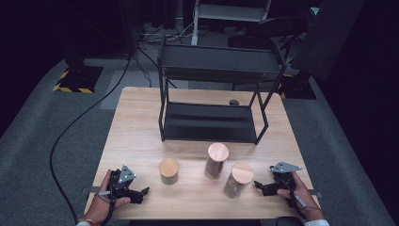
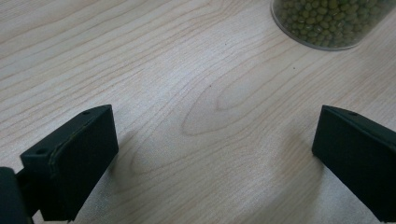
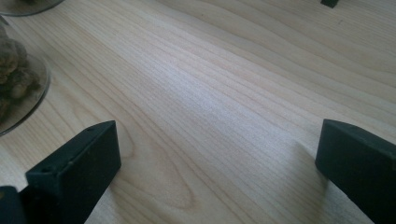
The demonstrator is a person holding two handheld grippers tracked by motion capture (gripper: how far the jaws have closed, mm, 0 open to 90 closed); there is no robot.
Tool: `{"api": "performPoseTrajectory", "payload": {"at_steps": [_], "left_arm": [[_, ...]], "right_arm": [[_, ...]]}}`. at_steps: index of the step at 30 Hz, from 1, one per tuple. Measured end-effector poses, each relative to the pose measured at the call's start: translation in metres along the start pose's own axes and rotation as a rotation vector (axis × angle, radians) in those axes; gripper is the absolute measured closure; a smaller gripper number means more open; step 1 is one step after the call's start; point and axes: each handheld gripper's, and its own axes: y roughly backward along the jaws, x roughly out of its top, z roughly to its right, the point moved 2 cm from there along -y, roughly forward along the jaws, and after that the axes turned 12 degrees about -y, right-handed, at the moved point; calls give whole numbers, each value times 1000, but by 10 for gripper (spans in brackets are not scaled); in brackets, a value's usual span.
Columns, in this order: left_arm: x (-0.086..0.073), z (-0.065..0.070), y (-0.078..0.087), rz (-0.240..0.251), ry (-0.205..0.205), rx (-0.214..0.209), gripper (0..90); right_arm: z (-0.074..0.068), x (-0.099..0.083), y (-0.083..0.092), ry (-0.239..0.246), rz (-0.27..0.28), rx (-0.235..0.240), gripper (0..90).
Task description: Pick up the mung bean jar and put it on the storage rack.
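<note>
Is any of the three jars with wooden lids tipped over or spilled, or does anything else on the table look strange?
Nothing stands out. The three jars stand upright on the table, lids on, nothing spilled. The black shelf rack stands straight. Both the left gripper and the right gripper are open.

Three clear jars with wooden lids stand on the table: a short jar [image 1: 169, 170] at the left, a taller jar [image 1: 216, 160] in the middle and a third jar [image 1: 238, 179] at the right. One black two-shelf rack [image 1: 212, 94] stands behind them, and one small dark object [image 1: 234, 102] lies on the one wooden table [image 1: 136, 127] behind the rack. Two hand-held grippers rest at the near edge, a left gripper [image 1: 134, 193] and a right gripper [image 1: 266, 187], each with two black jaws
</note>
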Motion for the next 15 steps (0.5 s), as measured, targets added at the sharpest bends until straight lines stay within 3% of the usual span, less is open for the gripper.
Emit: {"api": "performPoseTrajectory", "payload": {"at_steps": [15], "left_arm": [[2, 0, 1, -9, 1, 1, 0]], "right_arm": [[0, 0, 0, -2, 0, -1, 0]]}}
